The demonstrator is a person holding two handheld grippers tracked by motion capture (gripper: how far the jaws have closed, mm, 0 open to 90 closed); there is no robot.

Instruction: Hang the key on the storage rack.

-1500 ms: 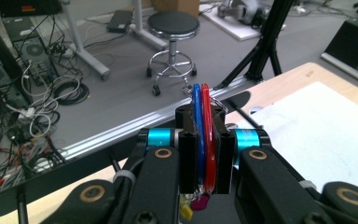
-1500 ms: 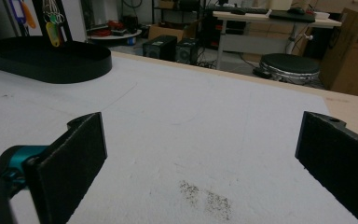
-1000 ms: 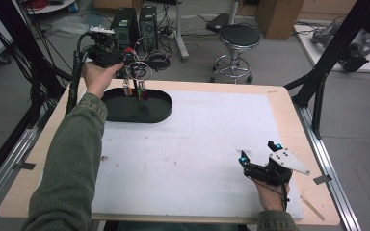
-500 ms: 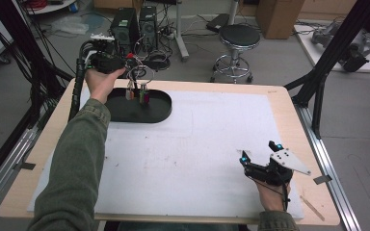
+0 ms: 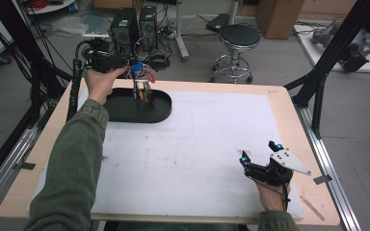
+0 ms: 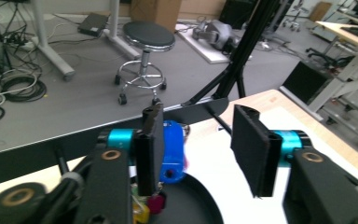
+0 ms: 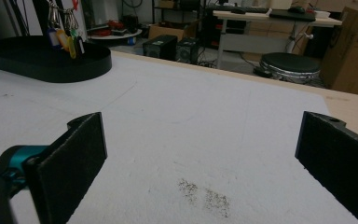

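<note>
1. At the far left corner of the table [image 5: 289, 103], the left hand [image 5: 101, 83] holds the left gripper [image 5: 134, 72] in the air over the tray [image 5: 125, 115], with its sleeve running down the left edge of the high view.
2. The left gripper's [image 6: 200, 116] jaws have just been opening and now stand partly apart. A blue tag [image 6: 172, 149] and a key [image 6: 151, 114] lie against the inner face of one jaw. The other pad is clear of them, so nothing is pinched.
3. The keys [image 5: 142, 91] are a bunch with coloured tags. They hang just under the jaw tips, with their lower ends inside the tray's outline. I cannot tell whether they touch the tray floor.
4. From the right gripper view, the keys [image 7: 65, 39] dangle above the tray [image 7: 46, 65], near its right end.
5. The tray is black, oval and shallow. It sits on the far left part of the white mat [image 5: 188, 144], which covers most of the table.
6. A black stool [image 5: 240, 36] stands on the floor beyond the table.
7. At the near right, the right hand [image 5: 270, 195] holds the right gripper [image 5: 258, 150] low over the mat, well apart from the tray.
8. The right gripper's [image 7: 200, 123] jaws are spread wide, with bare mat between them and nothing held.
</note>
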